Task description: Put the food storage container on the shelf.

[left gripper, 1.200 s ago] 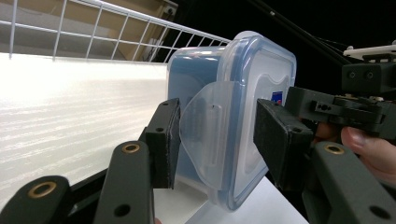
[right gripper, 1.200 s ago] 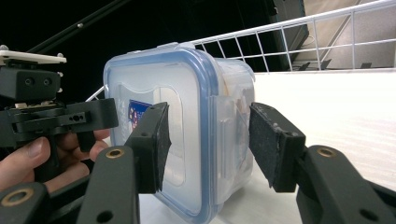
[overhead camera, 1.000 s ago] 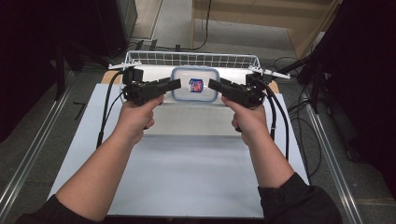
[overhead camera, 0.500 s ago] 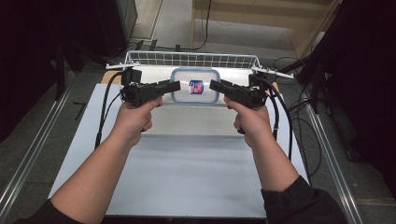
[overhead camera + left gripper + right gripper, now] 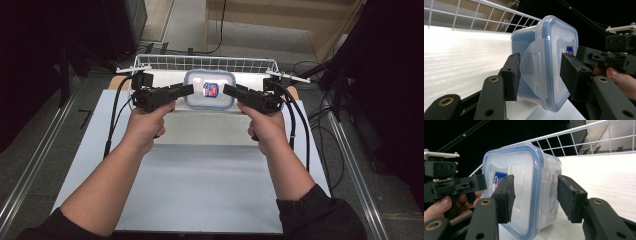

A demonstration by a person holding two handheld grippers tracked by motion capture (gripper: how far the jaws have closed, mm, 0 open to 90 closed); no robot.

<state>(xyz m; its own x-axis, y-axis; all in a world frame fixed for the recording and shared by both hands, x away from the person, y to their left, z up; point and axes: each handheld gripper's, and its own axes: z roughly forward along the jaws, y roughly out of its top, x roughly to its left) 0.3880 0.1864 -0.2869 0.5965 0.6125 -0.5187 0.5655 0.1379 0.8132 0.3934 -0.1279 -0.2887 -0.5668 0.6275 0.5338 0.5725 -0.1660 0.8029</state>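
A lidded clear plastic container (image 5: 210, 90) with a blue seal rim sits on the white surface (image 5: 200, 190), just in front of a white wire basket (image 5: 205, 62). The left gripper (image 5: 186, 89) comes at it from the left, the right gripper (image 5: 229, 90) from the right — each straddling one short end.

Left gripper view: jaws parted around the side latch flap (image 5: 534, 72); gaps visible on both sides, pads not pressing. Right gripper view: jaws likewise spread around the opposite end, pads clear of the container wall. Both sets of jaws have just been opening, with the container between them.

A red-and-blue label (image 5: 211, 89) is on the lid.
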